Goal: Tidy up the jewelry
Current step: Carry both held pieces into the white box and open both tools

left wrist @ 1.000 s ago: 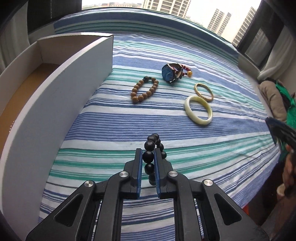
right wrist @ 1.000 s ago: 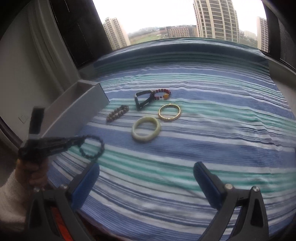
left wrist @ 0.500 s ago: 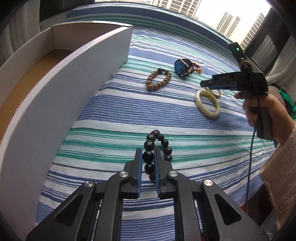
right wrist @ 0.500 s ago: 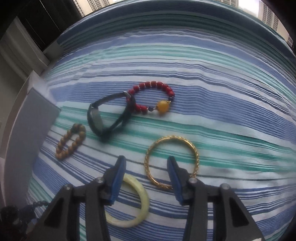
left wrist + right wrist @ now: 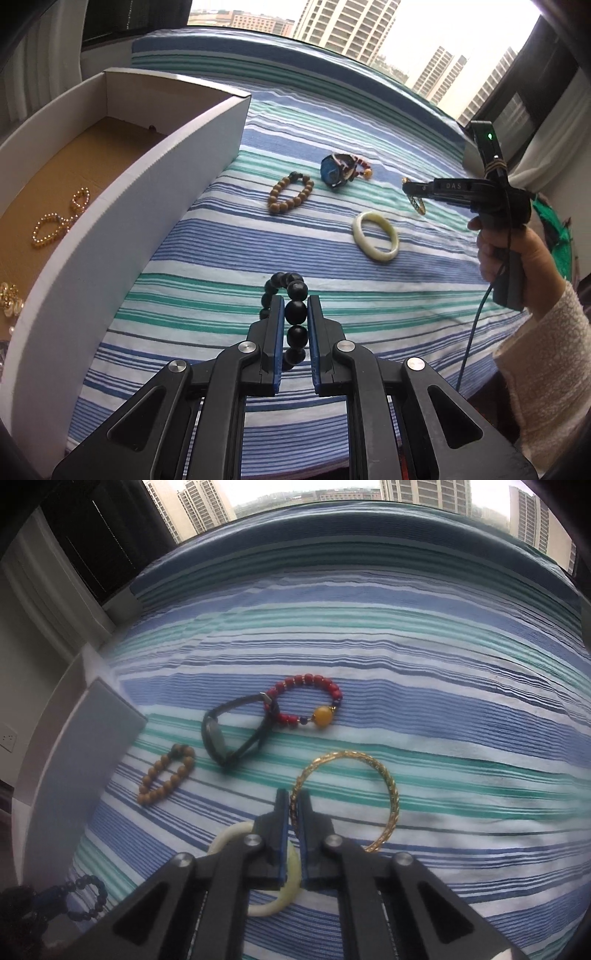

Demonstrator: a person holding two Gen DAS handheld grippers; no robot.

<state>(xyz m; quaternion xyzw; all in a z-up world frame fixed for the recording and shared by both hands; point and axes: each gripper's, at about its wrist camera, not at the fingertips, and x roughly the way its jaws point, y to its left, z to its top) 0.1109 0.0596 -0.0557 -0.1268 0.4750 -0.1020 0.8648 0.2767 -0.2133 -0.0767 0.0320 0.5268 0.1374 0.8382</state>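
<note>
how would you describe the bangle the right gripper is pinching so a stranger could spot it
On the striped cloth, right of the pale green bangle, lies the gold bangle, clamped by the right gripper. It alone is a thin, twisted gold hoop without beads.

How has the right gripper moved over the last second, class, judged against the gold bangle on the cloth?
Yes. The right gripper went forward and down to the gold bangle and shut on its rim.

Legible text, one item: white capital letters "DAS" on the side of the black body of the right gripper [image 5: 413,190], seen in the left wrist view. No other lettering, brand, number or sign is readable in either view.
</note>
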